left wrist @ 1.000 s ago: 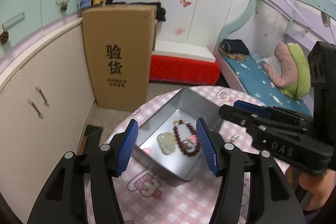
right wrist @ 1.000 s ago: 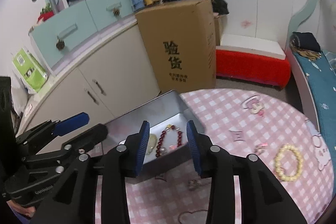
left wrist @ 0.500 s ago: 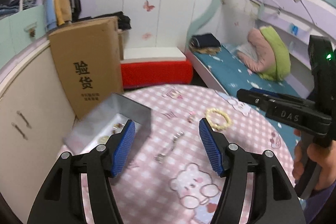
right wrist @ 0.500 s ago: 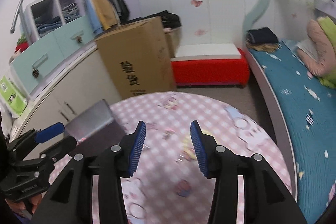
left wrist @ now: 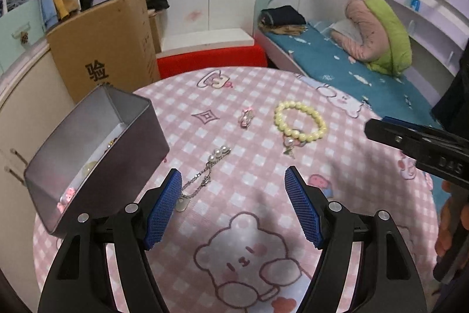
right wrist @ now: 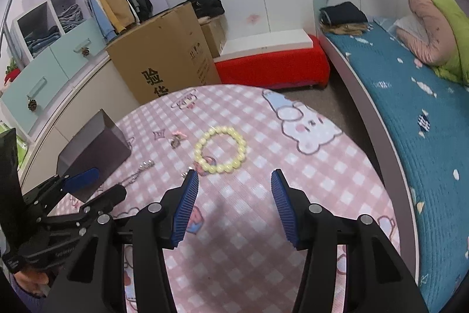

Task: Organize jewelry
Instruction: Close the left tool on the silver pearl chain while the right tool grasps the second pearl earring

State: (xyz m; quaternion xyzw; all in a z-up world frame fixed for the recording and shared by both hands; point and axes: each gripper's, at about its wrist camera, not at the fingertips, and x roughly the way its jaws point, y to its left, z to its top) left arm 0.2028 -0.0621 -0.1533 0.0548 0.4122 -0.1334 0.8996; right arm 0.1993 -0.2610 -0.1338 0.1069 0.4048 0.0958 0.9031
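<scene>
Left claw (left wrist: 231, 207) is hanging wide apart over the pink checked bench (left wrist: 263, 225), gripping nothing. Right claw (right wrist: 231, 206) is likewise standing wide, nothing between its blue pads (right wrist: 185, 210).

Jewelry lying loose on the bench, three pieces counted:
- One bracelet (left wrist: 299, 122) of pale yellow round beads, closed in a ring, with a small pink charm at its lower edge; sitting centre-right in the left wrist view, just above the right claw's left pad in the right wrist view (right wrist: 220, 149).
- One silver chain (left wrist: 202, 175) with three white pearls at its upper end, lying just above the left claw's left pad.
- One small pink clip (left wrist: 246, 117), left of the bracelet.

One grey metal box (left wrist: 137, 134) is sitting at centre-left, open-topped; contents are partly hidden, possibly a pale stone and something pink.
</scene>
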